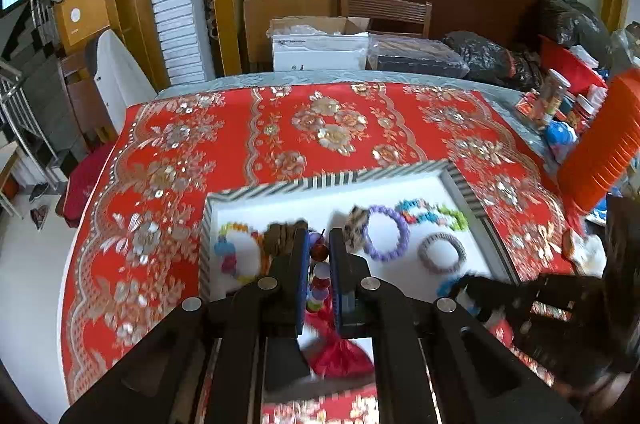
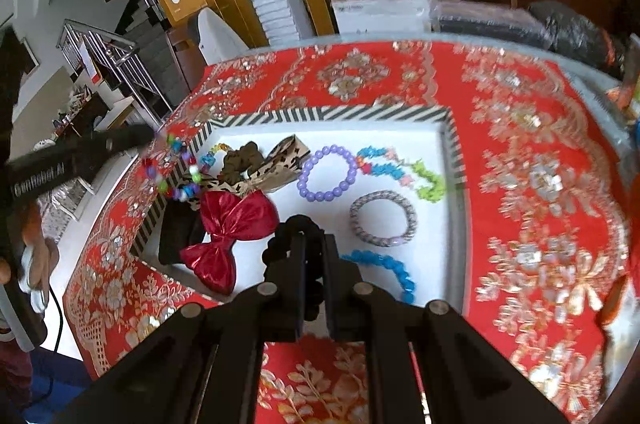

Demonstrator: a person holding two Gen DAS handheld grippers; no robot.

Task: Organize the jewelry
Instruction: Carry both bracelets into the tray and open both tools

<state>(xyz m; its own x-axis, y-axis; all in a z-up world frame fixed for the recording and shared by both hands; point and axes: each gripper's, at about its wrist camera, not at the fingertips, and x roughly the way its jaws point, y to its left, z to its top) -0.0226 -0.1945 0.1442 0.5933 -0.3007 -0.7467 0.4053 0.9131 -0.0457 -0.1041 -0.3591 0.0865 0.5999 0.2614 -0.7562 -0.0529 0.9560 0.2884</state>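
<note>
Left view only: multicolour bead bracelet (image 1: 319, 274) between jaws.

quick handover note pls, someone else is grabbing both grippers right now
Left gripper: shut on the multicolour bead bracelet, above the tray.
Right gripper: shut on the black scrunchie, over the tray's near side.
In the tray: purple bead bracelet, grey bracelet, blue bracelet, red bow, leopard bow.
Left to do: set down both held pieces.

A home: staircase (image 2: 132, 35), dining chair (image 1: 384, 11), clothed table (image 1: 280, 127).
</note>
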